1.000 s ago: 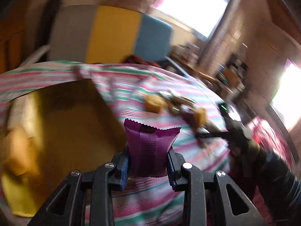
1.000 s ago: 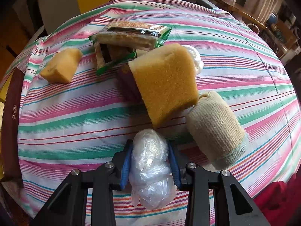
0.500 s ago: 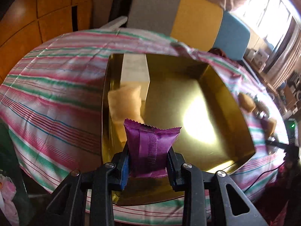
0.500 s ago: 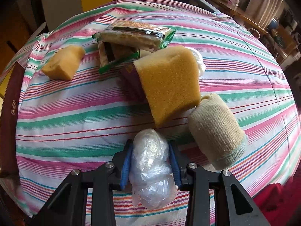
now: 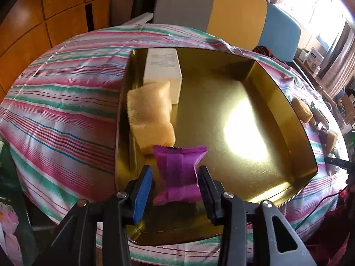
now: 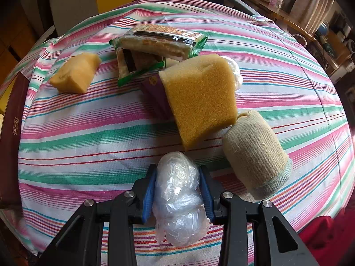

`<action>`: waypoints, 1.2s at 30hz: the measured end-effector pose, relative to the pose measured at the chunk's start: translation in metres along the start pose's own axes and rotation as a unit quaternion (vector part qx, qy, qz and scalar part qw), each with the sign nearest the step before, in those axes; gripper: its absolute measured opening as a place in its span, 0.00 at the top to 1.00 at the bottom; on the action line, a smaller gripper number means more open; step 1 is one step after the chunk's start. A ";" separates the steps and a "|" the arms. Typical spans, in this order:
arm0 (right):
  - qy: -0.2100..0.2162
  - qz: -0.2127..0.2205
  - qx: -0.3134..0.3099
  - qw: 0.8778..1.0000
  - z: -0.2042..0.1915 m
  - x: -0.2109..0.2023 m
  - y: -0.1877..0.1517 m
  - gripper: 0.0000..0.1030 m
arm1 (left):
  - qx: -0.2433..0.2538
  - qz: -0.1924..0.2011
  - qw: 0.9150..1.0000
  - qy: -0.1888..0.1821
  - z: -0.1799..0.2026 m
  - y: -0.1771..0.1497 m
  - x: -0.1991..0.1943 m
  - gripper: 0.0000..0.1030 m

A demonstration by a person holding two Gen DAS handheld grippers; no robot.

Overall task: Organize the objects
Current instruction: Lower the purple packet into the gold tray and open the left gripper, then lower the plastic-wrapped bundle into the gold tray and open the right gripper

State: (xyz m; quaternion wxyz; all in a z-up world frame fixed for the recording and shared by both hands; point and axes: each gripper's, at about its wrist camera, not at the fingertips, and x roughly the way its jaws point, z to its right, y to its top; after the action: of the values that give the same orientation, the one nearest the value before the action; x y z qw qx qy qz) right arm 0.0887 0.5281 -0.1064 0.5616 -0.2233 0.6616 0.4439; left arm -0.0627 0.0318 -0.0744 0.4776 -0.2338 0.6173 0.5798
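My left gripper [image 5: 175,175] is open over the near part of a gold tray [image 5: 221,102]. A purple snack packet [image 5: 179,175] sits between the spread fingers, loose from the pads. In the tray lie a pale sponge [image 5: 150,115] and a white box [image 5: 163,68]. My right gripper [image 6: 177,177] is shut on a clear plastic bag bundle [image 6: 178,197] just above the striped tablecloth. Ahead of it lie a big yellow sponge [image 6: 199,97], a rolled beige cloth [image 6: 255,153], wafer packets [image 6: 159,42] and a small yellow sponge [image 6: 75,75].
A purple packet [image 6: 153,93] lies partly under the big sponge, with another clear bag [image 6: 235,71] behind it. The round table's edge [image 5: 44,155] drops off left of the tray. Chairs in grey, yellow and blue [image 5: 235,20] stand behind. A dark box edge [image 6: 11,133] shows left.
My left gripper swung from the pile to above the gold tray, then opened, and the purple packet dropped lower between the fingers. The right gripper stayed nearly still with the plastic bundle.
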 end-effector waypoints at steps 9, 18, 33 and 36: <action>0.008 0.002 0.001 1.000 0.002 -0.006 0.001 0.65 | -0.024 0.043 0.999 0.001 -0.007 -0.002 -0.035 0.59; 0.131 0.058 -0.033 0.989 -0.025 -0.063 0.007 0.65 | -0.034 0.080 0.996 -0.004 -0.012 0.000 -0.058 0.59; 0.221 0.037 -0.290 0.931 -0.348 -0.087 -0.049 0.62 | -0.082 0.104 0.991 -0.014 -0.041 -0.014 -0.064 0.57; 0.208 0.012 -0.309 0.928 -0.381 -0.063 -0.058 0.62 | -0.095 0.105 0.990 -0.010 -0.051 -0.015 -0.063 0.46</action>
State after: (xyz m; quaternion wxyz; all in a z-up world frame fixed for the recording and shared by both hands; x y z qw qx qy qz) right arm -0.0556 0.1659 -0.0759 0.3095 -0.4653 0.5962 0.5764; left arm -0.0385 -0.0358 -0.0338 0.3955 -0.2060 0.5759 0.6851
